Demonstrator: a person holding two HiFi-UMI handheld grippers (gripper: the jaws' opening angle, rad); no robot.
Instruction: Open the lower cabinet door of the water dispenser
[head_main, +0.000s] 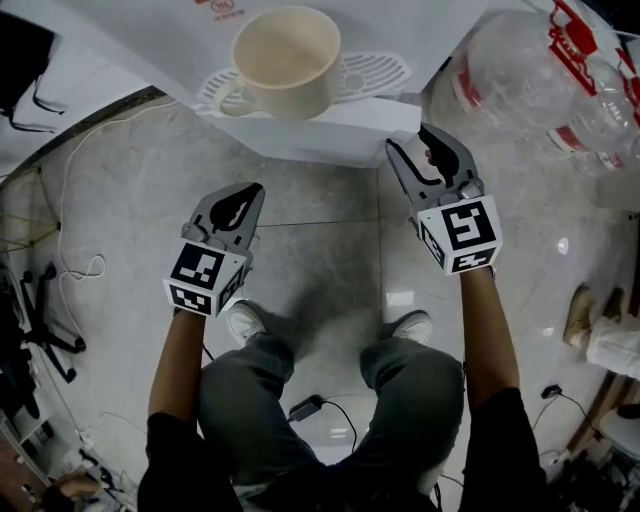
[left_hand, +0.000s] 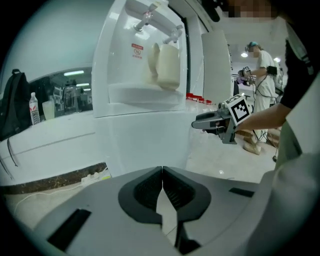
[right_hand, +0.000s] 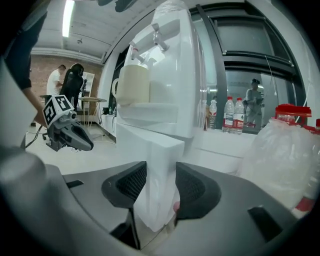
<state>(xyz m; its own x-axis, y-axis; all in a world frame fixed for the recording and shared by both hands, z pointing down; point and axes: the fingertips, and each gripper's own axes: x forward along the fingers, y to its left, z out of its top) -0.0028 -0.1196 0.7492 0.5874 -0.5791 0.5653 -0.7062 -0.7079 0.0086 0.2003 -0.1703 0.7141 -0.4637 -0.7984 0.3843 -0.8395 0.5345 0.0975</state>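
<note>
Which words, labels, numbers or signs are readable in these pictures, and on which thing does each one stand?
None can be read.
Red sticker on the water dispenser: too small.
Red print at the head view's top edge: cut off.
Red label on the big water bottle: blurred.
Labels on the small bottles: too small.

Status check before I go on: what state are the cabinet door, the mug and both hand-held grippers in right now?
White lower cabinet door of the water dispenser: partly open, with its free edge between the right jaws.
Cream round mug: upright on the white drip tray, looks empty.
Right hand-held gripper: closed on the door's edge.
Left hand-held gripper: shut, holding nothing, clear of the dispenser.
</note>
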